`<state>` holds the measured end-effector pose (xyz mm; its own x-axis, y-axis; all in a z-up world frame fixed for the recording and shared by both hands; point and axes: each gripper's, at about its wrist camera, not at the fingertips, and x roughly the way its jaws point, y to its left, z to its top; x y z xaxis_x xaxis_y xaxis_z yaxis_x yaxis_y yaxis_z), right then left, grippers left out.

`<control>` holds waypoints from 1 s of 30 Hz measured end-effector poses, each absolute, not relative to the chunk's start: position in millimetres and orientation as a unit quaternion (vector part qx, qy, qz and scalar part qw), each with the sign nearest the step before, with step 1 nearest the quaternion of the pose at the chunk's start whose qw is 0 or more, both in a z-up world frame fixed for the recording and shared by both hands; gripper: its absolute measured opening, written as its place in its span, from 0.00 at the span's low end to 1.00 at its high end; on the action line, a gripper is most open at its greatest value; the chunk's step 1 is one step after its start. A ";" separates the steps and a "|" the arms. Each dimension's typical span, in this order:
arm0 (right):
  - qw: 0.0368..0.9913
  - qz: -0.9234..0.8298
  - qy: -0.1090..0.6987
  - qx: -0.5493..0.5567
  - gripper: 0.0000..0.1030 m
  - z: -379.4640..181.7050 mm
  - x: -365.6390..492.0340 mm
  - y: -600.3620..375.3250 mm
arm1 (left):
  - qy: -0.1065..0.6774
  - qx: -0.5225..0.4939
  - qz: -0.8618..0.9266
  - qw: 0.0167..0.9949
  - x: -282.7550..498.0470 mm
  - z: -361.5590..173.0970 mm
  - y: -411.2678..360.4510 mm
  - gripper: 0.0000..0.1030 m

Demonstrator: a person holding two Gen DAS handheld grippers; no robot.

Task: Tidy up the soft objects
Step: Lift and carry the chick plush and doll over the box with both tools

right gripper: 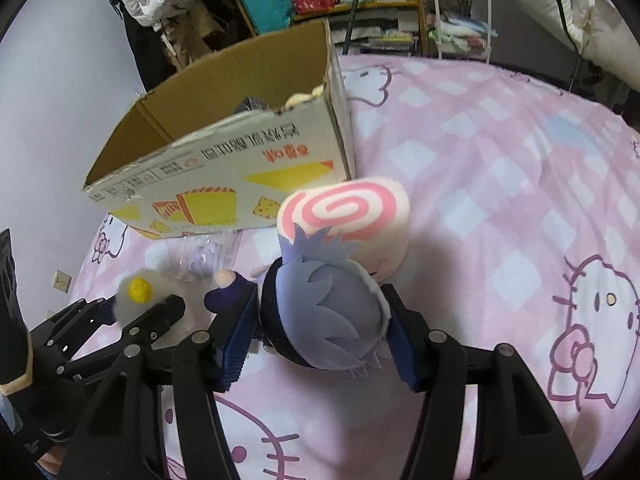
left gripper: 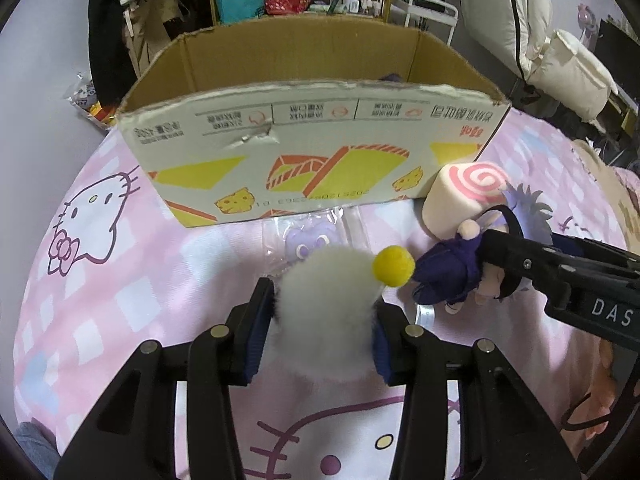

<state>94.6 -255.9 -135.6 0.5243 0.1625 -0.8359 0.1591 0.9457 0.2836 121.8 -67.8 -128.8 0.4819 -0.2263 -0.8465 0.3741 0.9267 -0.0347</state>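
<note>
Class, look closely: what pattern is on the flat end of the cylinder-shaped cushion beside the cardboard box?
A pink spiral on white on the cushion, clearest in the right wrist view.

Four soft toys (left gripper: pixel 326 312), one box (left gripper: pixel 304 148)

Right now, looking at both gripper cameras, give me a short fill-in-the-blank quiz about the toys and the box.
1. The left hand-held gripper is shut on a white fluffy plush with a ____ pom-pom.
2. The right hand-held gripper grips a doll with ____ hair.
3. The swirl plush carries a ____ spiral.
4. The cardboard box stands on a pink ____.

Answers: yellow; purple; pink; bedsheet
</note>
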 end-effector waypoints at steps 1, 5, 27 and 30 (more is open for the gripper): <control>0.860 0.000 0.484 0.163 0.62 -133.4 92.7 -256.1 | 0.475 0.077 -0.174 0.859 120.8 -126.6 -66.3 0.42; 0.867 -0.004 0.472 0.157 0.62 -126.9 88.8 -257.4 | 0.470 0.071 -0.171 0.863 118.2 -122.2 -64.1 0.42; 0.924 -0.024 0.359 0.132 0.61 -80.4 61.7 -260.3 | 0.386 0.077 -0.153 0.907 87.7 -83.4 -58.5 0.42; 0.936 -0.025 0.328 0.125 0.61 -68.5 54.5 -258.1 | 0.349 0.083 -0.149 0.922 78.7 -69.1 -58.3 0.42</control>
<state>54.5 -258.1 -68.5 0.7837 0.0358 -0.6201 0.1284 0.9674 0.2182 78.7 -58.3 -69.0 0.7126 -0.2167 -0.6672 0.3323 0.9419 0.0490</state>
